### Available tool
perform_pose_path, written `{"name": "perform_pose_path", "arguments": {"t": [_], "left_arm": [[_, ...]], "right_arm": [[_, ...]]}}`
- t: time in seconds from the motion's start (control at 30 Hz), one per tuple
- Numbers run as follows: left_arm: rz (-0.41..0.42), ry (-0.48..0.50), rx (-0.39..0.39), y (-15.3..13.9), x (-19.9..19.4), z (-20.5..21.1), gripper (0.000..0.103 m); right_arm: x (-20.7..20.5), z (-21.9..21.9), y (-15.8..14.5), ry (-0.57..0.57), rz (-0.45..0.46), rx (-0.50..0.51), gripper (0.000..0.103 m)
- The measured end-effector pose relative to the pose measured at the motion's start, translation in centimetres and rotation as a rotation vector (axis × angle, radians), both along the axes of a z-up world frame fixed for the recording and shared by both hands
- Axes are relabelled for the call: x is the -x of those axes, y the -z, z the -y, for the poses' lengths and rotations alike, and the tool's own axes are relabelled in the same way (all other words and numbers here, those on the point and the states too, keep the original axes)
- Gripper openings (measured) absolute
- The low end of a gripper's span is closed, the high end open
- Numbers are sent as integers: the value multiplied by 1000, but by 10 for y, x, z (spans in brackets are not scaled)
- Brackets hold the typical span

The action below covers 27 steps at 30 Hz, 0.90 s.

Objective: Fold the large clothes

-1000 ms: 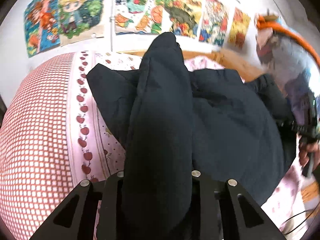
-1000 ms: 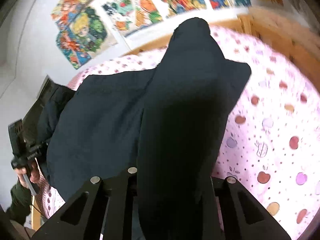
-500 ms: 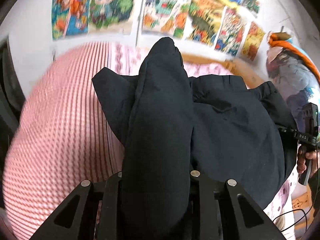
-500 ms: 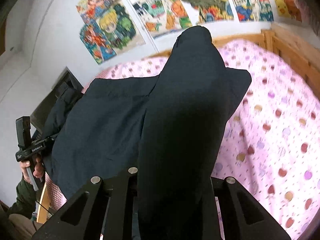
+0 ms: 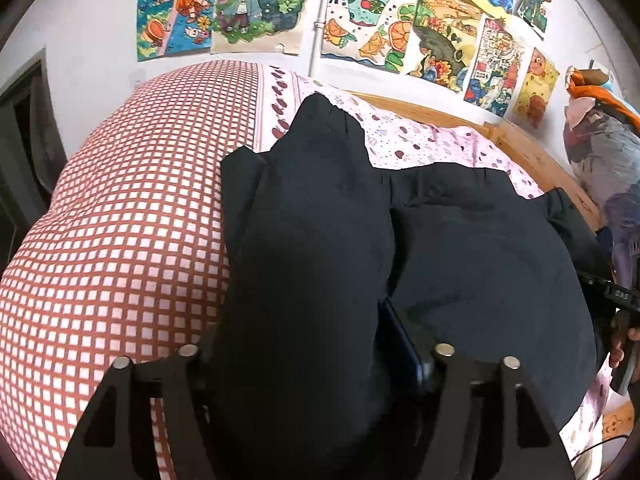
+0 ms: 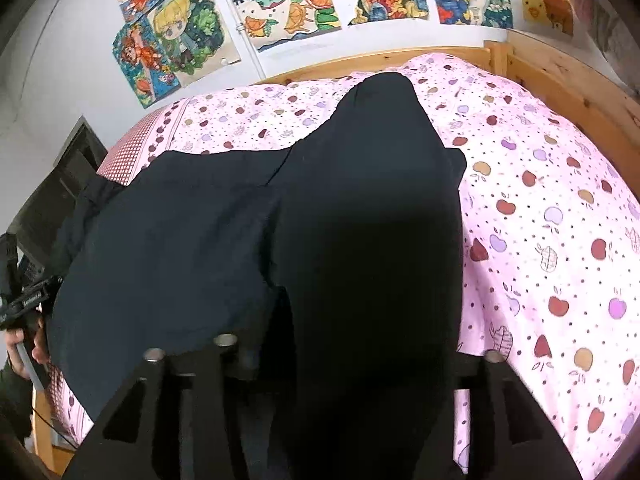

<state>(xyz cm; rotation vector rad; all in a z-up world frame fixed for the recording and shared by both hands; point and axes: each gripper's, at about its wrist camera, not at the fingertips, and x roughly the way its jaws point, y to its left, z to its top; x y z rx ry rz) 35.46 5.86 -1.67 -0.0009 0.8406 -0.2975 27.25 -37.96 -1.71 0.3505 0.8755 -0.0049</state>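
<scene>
Dark garment [image 5: 480, 264] on bed [image 6: 560, 240]

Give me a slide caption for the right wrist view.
Right tongs, jaws just opened, around a fold of the dark garment on the pink apple-print bed, drawings on the wall.

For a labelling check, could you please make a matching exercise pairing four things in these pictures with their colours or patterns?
Things:
1. garment
2. pillow
3. sheet
4. bed frame

Colours or patterns:
A. pink with apples
B. light wood
C. dark navy, plain
D. red-and-white check

Pairs: 1-C, 2-D, 3-A, 4-B
</scene>
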Motion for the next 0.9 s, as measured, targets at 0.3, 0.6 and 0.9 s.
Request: {"name": "perform_pose_path", "arguments": {"t": [0.3, 0.6, 0.9], "left_arm": [[56, -29, -18, -28, 28, 8, 94], [82, -65, 1, -60, 60, 8, 99], [167, -10, -41, -110, 106, 23, 103]], "right_arm": [[24, -14, -16, 94, 76, 120, 81], [57, -29, -63, 83, 176, 188, 85], [107, -48, -110, 61, 302, 251, 91]]}}
